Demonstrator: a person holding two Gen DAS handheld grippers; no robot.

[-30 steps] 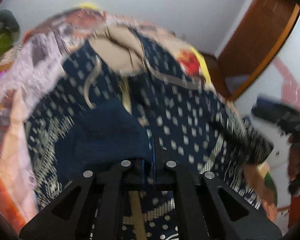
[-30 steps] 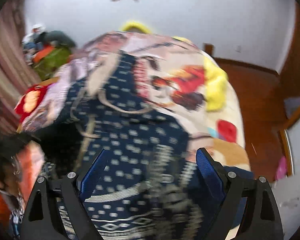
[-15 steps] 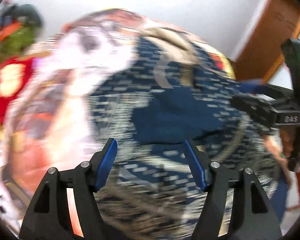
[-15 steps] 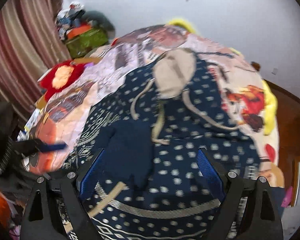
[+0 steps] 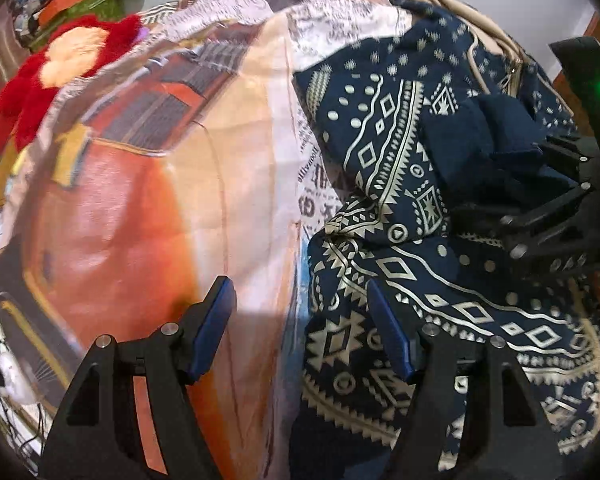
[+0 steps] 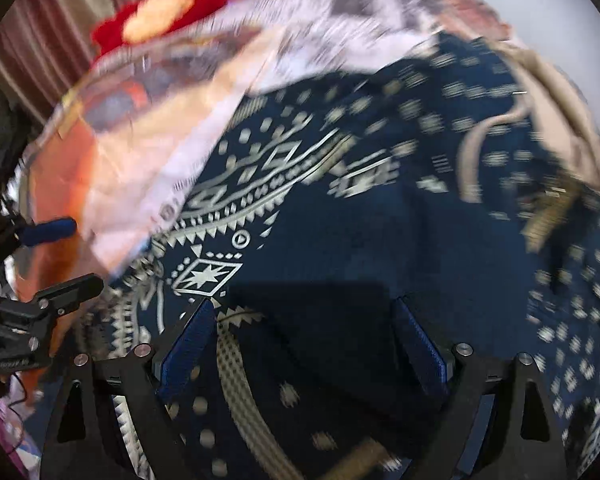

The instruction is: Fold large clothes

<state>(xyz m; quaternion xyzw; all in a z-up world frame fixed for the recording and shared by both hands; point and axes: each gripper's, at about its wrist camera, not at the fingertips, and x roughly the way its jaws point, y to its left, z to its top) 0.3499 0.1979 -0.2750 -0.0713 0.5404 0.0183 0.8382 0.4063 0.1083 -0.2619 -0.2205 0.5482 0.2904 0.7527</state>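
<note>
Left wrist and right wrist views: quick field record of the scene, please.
surface: bed with printed bedspread
garment: navy patterned garment, spread on the bedspread, partly bunched
left hand-held gripper: open, over the garment's left edge, nothing between the pads
right hand-held gripper: open, low over the garment, dark fold between the pads
background: red plush toy

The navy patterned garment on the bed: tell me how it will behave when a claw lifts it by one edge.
The navy patterned garment lies rumpled in soft folds, so it will probably droop and trail rather than hold shape. It covers much of the printed bedspread, so one edge likely drags the rest. Its loose beige drawcords may dangle.
</note>
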